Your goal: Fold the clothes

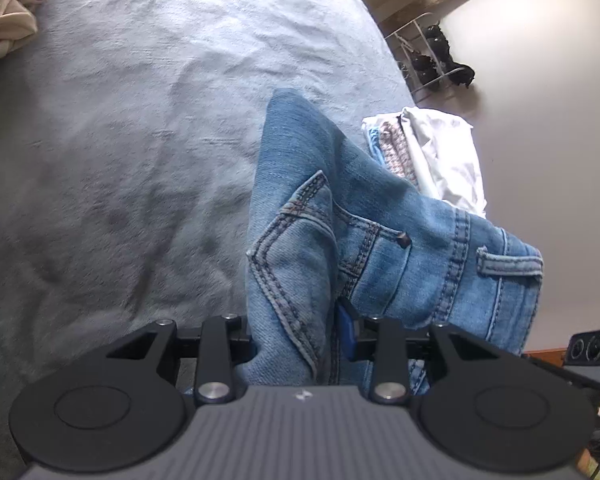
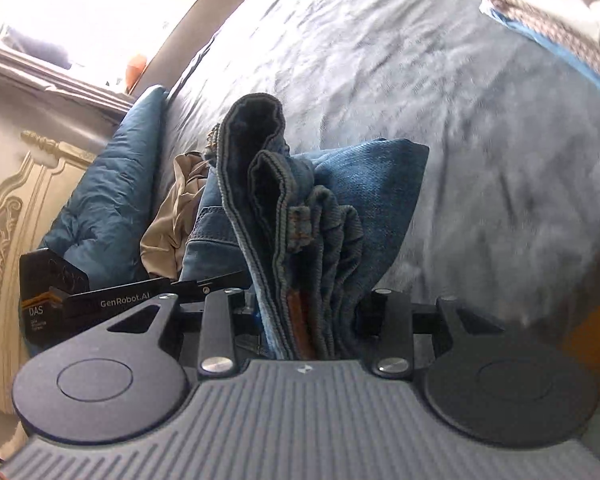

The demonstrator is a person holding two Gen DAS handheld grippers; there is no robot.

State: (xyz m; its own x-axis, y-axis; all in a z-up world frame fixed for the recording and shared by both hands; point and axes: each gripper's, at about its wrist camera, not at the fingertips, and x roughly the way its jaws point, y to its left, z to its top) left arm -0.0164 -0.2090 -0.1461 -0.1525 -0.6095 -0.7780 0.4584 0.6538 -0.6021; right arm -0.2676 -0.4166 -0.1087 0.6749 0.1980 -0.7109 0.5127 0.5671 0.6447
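A pair of blue jeans (image 1: 340,240) hangs folded above the grey bedspread (image 1: 140,140). My left gripper (image 1: 300,344) is shut on the denim near a pocket seam and a belt loop. In the right wrist view the same jeans (image 2: 300,220) bunch in thick layers, and my right gripper (image 2: 304,320) is shut on that bundle. Cloth hides the fingertips of both grippers. The other gripper's black body (image 2: 80,300) shows at the left of the right wrist view.
A stack of folded clothes (image 1: 428,152) lies at the bed's right edge, with floor and a shoe rack (image 1: 432,60) beyond. A crumpled beige garment (image 1: 4,20) lies on the far left of the bed. A blue pillow (image 2: 112,200) leans by the ornate headboard (image 2: 4,220).
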